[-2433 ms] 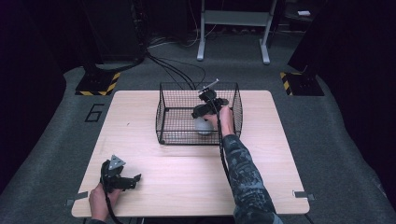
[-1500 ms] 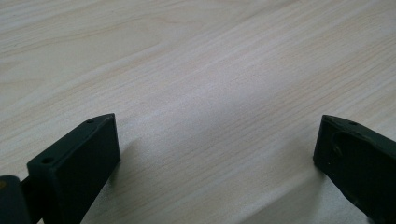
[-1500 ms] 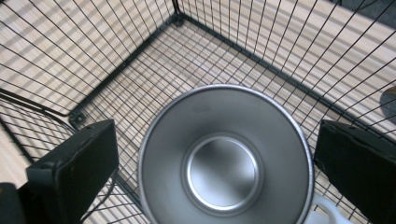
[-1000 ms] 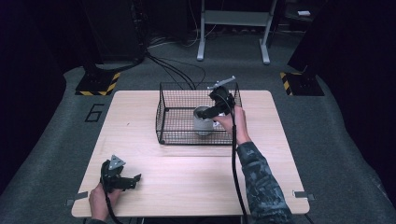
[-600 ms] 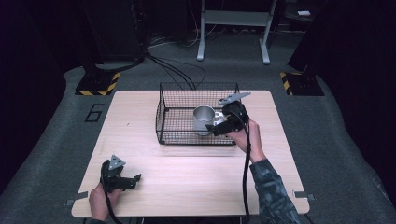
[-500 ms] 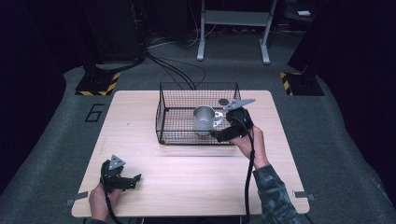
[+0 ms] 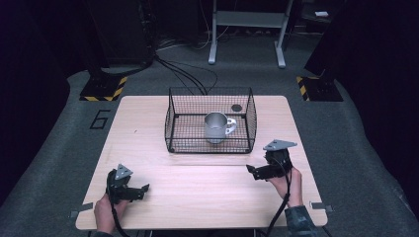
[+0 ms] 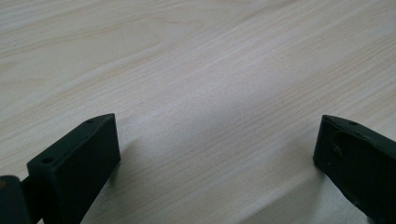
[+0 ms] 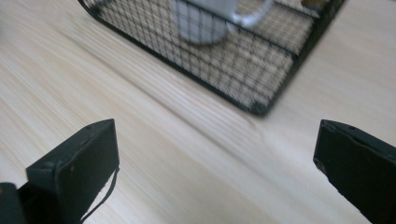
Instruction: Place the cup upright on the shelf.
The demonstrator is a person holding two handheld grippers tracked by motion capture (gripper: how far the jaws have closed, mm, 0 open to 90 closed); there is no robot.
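A silver metal mug (image 7: 217,127) stands upright inside a black wire basket (image 7: 173,118) at the middle back of the wooden table, its handle to the right. The mug (image 9: 201,18) and basket (image 9: 261,79) also appear at the top of the right gripper view. My right gripper (image 7: 251,171) is open, held low over the table's right front, apart from the basket; in its own view the right gripper (image 9: 217,172) has wide jaws with nothing between them. Near the left front edge my left gripper (image 7: 142,189) rests open; its own view shows the left gripper (image 8: 217,163) over bare wood.
A small dark round spot (image 7: 236,107) lies on the table behind the basket. Bare tabletop (image 7: 197,182) stretches between the two grippers. Cables and a metal stand (image 7: 247,29) are on the floor beyond the table.
My right gripper let go of the mug inside the basket, lifted out and drew back toward the table's right front. The mug stays in the basket. The left gripper has not moved.
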